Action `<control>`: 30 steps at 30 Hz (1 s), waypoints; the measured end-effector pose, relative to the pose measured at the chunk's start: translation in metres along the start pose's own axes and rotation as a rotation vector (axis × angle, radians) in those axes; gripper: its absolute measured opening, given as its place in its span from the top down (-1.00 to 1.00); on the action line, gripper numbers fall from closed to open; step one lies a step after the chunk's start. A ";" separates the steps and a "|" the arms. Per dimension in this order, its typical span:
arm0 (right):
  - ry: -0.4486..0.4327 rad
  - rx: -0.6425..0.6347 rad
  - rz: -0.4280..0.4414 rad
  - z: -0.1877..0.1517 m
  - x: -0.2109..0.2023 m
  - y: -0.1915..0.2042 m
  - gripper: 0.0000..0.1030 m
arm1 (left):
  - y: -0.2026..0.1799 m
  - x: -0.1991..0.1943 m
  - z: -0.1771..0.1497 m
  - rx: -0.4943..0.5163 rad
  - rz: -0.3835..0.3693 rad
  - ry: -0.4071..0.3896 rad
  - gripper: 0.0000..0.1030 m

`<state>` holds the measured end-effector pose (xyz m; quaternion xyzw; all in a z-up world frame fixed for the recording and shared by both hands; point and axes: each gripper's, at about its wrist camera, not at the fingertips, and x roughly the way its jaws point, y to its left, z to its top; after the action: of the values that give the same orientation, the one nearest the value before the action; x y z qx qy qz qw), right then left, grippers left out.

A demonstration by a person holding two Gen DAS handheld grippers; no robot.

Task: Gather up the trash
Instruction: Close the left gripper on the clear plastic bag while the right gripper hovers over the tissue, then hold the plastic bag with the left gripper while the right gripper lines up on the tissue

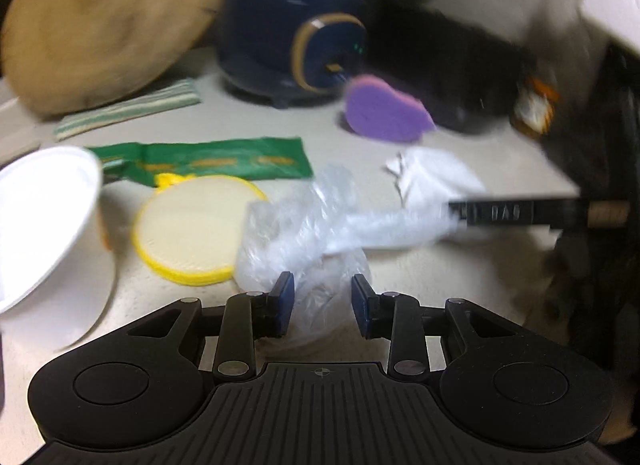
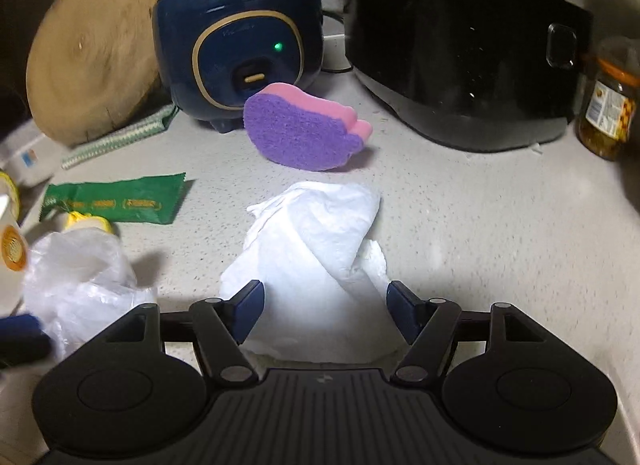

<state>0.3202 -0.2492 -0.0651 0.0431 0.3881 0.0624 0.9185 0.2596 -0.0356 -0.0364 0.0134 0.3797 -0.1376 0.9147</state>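
Kitchen counter (image 2: 460, 225), pale speckled stone, cluttered along the back: blue rice cooker (image 2: 236, 45), black appliance (image 2: 460, 65), round wood board (image 2: 92, 53) leaning at the far left, jar (image 2: 608, 105) far right.

Trash is spread across the middle. Crumpled white paper towel (image 2: 316, 265) sits dead centre in the right wrist view, and the right gripper (image 2: 326, 313) is over its near end w/ jaws wide apart, one finger each side, pads not pressing. Nothing held there.

Clear plastic bag (image 1: 296, 233) lies just beside the towel, on its left. Left gripper (image 1: 322, 305) has jaws open too, a fold of the bag between the fingers but no squeeze visible.

Green wrapper (image 1: 224, 161) lies flat further back, yellow-rimmed lid (image 1: 196, 225) just in front of it, white cup (image 1: 44, 221) at the left edge.

Risks now:
- The bag is thin and slippery, so closing on one loose fold could see it slide out on the lift.
- The bag and towel look like they overlap in the left wrist view. Pulling one may drag the other, poss. off toward the counter edge at right.
- Both grippers are working close together, so a clash is likely if both close in at once.
- The purple sponge (image 2: 304, 133) is near the towel's far end. It's prob. not trash, so a long reach could nudge it.
- The left view is blurry, so I can't confirm exact contact there.
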 end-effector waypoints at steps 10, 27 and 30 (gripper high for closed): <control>-0.025 -0.081 -0.029 -0.015 -0.003 0.016 -0.59 | -0.004 0.020 -0.002 0.001 0.043 -0.010 0.31; 0.093 -0.099 -0.012 -0.005 0.006 0.028 -1.00 | 0.020 0.012 -0.011 -0.183 -0.033 -0.047 0.79; 0.083 -0.115 -0.006 -0.008 0.003 0.028 -0.95 | 0.014 0.004 -0.013 -0.160 -0.030 -0.084 0.81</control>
<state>0.3141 -0.2212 -0.0696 -0.0138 0.4216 0.0838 0.9028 0.2568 -0.0212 -0.0495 -0.0712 0.3510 -0.1212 0.9258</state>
